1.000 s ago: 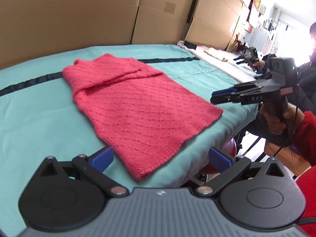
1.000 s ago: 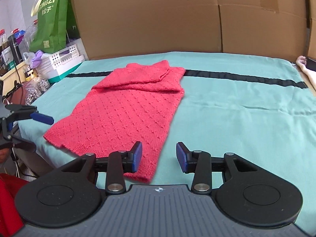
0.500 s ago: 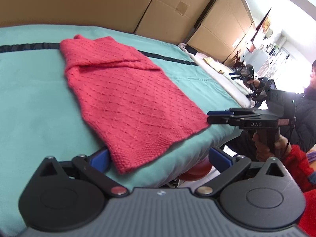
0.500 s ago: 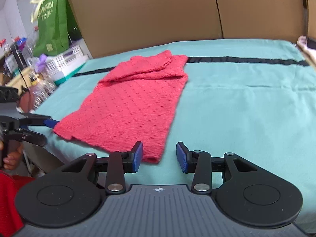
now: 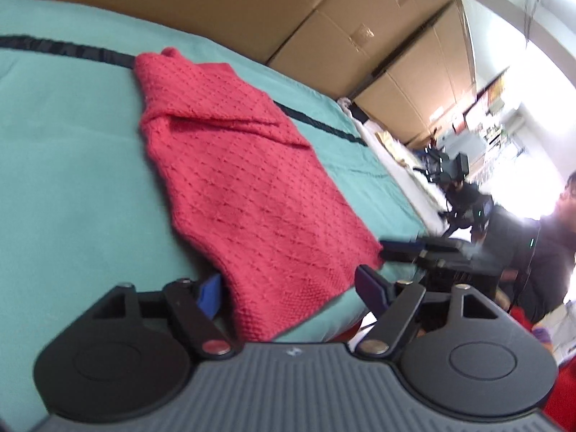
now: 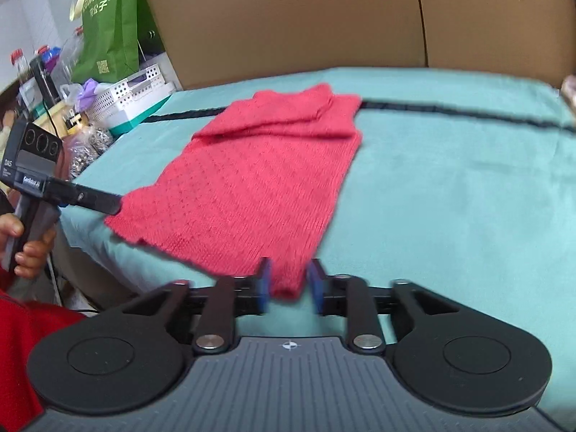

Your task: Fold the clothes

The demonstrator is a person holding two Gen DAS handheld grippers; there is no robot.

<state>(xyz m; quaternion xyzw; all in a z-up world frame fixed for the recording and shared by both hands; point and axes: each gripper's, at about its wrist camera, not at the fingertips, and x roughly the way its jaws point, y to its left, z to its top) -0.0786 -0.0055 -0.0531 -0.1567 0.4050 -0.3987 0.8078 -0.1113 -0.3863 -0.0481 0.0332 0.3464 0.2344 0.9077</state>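
Note:
A red knitted garment (image 5: 244, 187) (image 6: 259, 187) lies flat on the teal cover (image 5: 72, 180) (image 6: 450, 198), its top folded down. My left gripper (image 5: 289, 291) is open and its jaws are closing; the hem's near corner lies between them, close to the left pad (image 5: 208, 295). My right gripper (image 6: 289, 284) has the hem's other corner between its jaws, which are moving and stand a narrow gap apart. I see no clear squeeze through the blur. Each view also shows the other gripper (image 5: 406, 250) (image 6: 86, 198) at its own corner.
Large cardboard boxes (image 5: 216, 10) (image 6: 288, 18) stand behind the table. A green bag (image 6: 108, 28), a white basket (image 6: 133, 93) and bottles sit at the left. A person in dark clothes (image 5: 532, 252) with other grippers is off the table's right end.
Both grippers have come up to the hem's corners. The left one rolled and slid in around its corner. The right gripper's jaws stand closer together than before, now with the corner between them.

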